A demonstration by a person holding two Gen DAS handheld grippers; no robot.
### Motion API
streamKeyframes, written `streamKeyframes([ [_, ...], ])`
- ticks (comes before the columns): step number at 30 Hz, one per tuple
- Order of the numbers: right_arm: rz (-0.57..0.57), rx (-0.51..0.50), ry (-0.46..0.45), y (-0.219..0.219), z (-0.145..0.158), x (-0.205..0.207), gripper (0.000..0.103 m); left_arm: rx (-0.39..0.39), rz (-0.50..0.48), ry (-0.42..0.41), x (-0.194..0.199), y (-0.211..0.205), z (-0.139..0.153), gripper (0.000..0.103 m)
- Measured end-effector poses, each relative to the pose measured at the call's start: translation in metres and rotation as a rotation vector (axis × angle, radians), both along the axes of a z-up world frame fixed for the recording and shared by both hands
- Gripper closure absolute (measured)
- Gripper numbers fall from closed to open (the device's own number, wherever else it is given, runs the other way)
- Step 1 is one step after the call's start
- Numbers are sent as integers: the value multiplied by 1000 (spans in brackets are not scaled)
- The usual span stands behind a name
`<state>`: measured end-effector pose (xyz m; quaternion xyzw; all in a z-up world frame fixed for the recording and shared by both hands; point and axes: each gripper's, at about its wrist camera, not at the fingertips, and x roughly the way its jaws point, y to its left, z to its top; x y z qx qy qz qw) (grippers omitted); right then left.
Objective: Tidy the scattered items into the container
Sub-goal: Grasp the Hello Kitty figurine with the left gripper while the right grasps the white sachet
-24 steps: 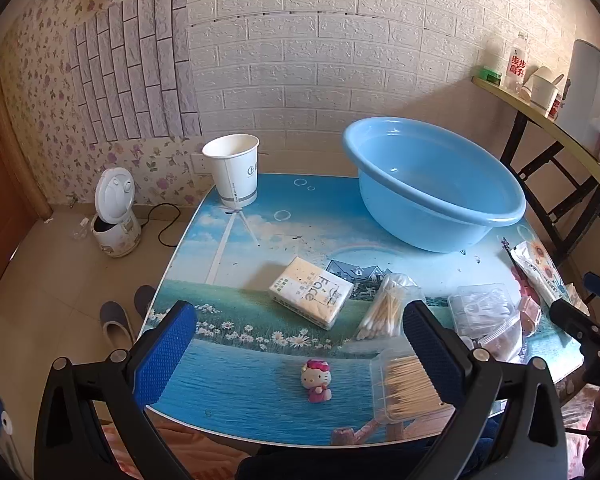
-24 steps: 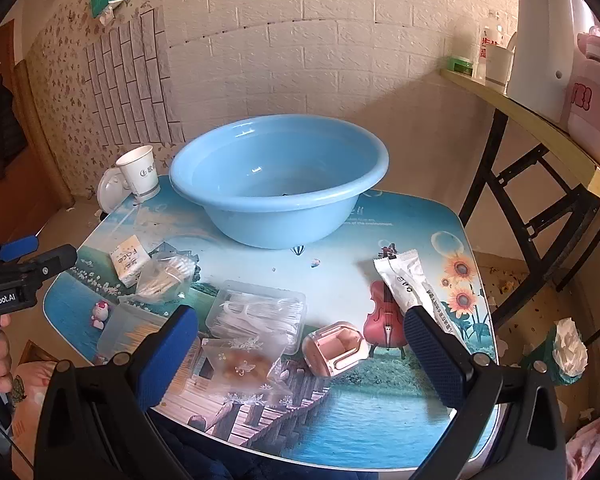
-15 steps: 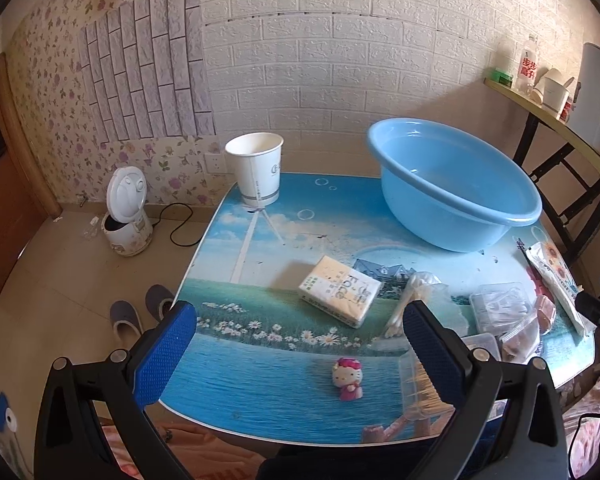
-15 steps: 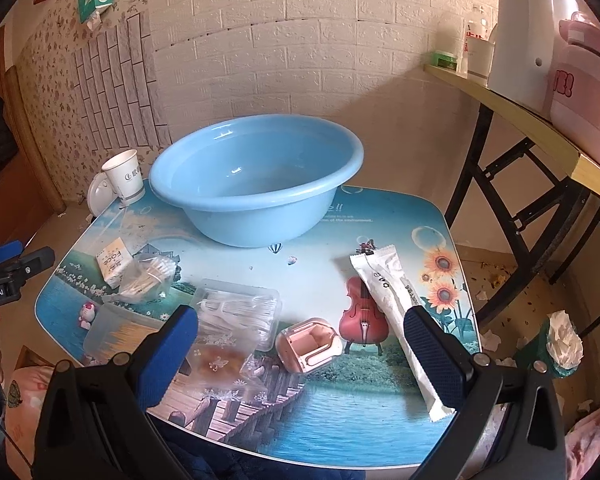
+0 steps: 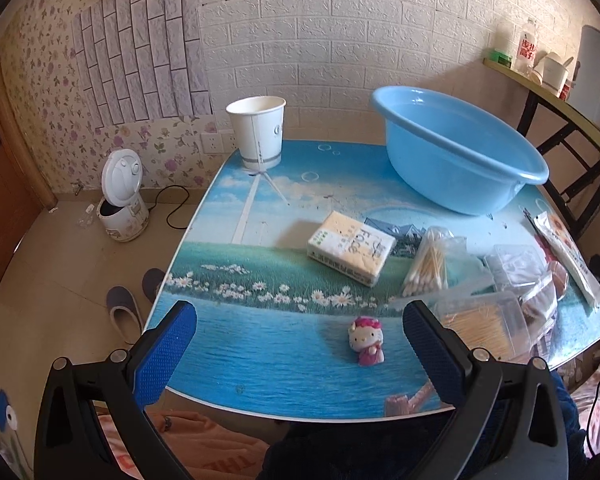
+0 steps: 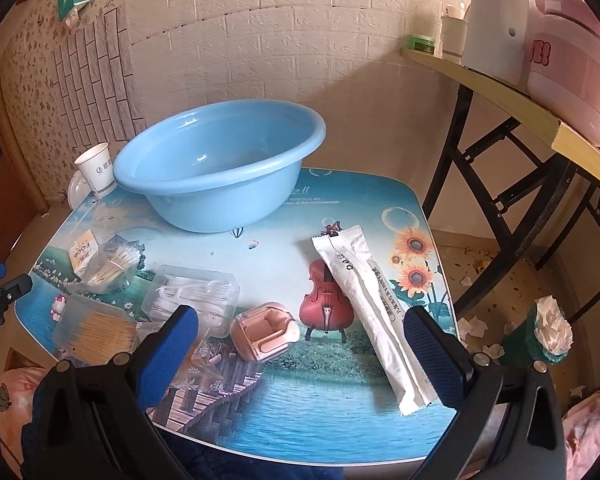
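An empty light blue basin (image 5: 456, 148) (image 6: 220, 168) stands at the back of the picture-printed table (image 5: 284, 360). Scattered in front of it lie a tissue pack (image 5: 350, 246), a bag of cotton swabs (image 5: 430, 262), a small cat figurine (image 5: 366, 340), a clear box of toothpicks (image 5: 480, 326) (image 6: 96, 330), a clear box of floss picks (image 6: 192, 294), a pink case (image 6: 266, 330) and a long white sachet (image 6: 374, 300). My left gripper (image 5: 300, 354) hangs open above the near edge by the figurine. My right gripper (image 6: 300, 354) is open above the pink case and sachet, holding nothing.
A white paper cup (image 5: 258, 132) stands at the table's back left corner. On the floor to the left sit a small rice cooker (image 5: 122, 204) and slippers (image 5: 126, 308). A folding side table (image 6: 512, 96) with a pink appliance stands to the right, paper scraps on the floor below.
Both grippers have swung sideways: the left view's table items slid right, the right view's slid left and grew slightly. Both stay open and empty. No item on the table has moved.
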<state>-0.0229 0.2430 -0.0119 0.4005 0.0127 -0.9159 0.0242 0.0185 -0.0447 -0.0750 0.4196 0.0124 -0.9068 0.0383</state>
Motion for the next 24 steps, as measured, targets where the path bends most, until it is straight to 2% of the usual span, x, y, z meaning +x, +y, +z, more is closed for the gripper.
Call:
streamKeyframes([
  [12, -55, 16, -21, 30, -12, -5, 0, -5, -4, -26, 5, 2, -24, 0],
  [14, -65, 20, -24, 36, -15, -7, 3, -4, -6, -32, 3, 4, -28, 3],
  [17, -71, 30, -35, 42, -21, -10, 7, -1, -11, -38, 1, 6, -32, 13],
  [24, -86, 60, -72, 45, -44, -19, 17, 7, -14, -37, 0, 10, -35, 14],
])
